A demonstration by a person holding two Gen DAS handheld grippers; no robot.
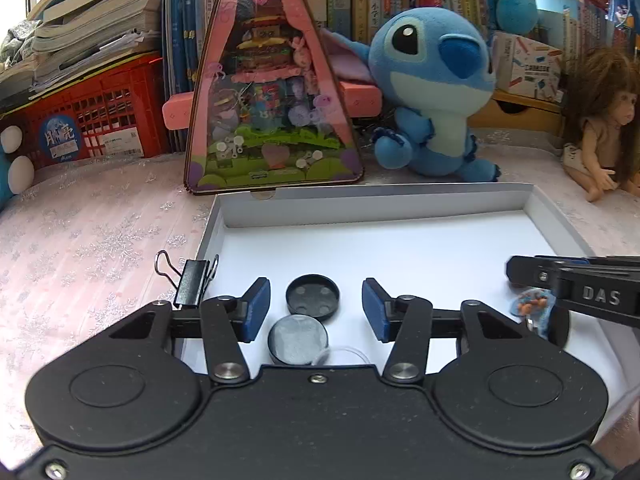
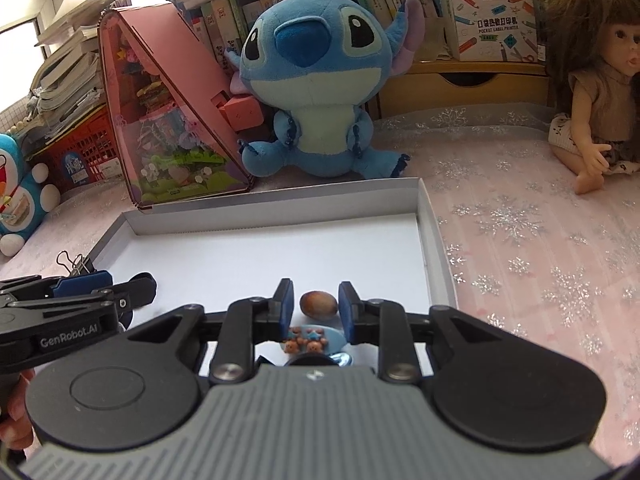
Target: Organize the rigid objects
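A black round cap (image 1: 313,296), lying underside up with small discs inside, is seen in the left wrist view on the white floor of the shallow white box (image 1: 558,216), between the spread blue pads of the left hand-held gripper (image 1: 316,309), which is open and grips nothing. Just nearer the camera, a grey-faced round disc (image 1: 298,339) touches the cap, with what may be a clear ring (image 1: 344,354) beside it, though it is faint. A black binder clip (image 1: 192,282) is clamped on the box's left wall. The right hand-held gripper (image 1: 576,292) enters from the right edge, above a small blue charm (image 1: 532,305).

In the right wrist view, a brown oval stone (image 2: 319,304) is seen on the box (image 2: 430,240) floor between the parted pads of the right hand-held gripper (image 2: 316,312), untouched by either. The blue charm (image 2: 314,340) with tiny bear figures lies just nearer. The left hand-held gripper (image 2: 100,292) is seen at the left. A blue plush toy (image 2: 316,92) sits behind the box on the snowflake-patterned worktop (image 2: 520,248).
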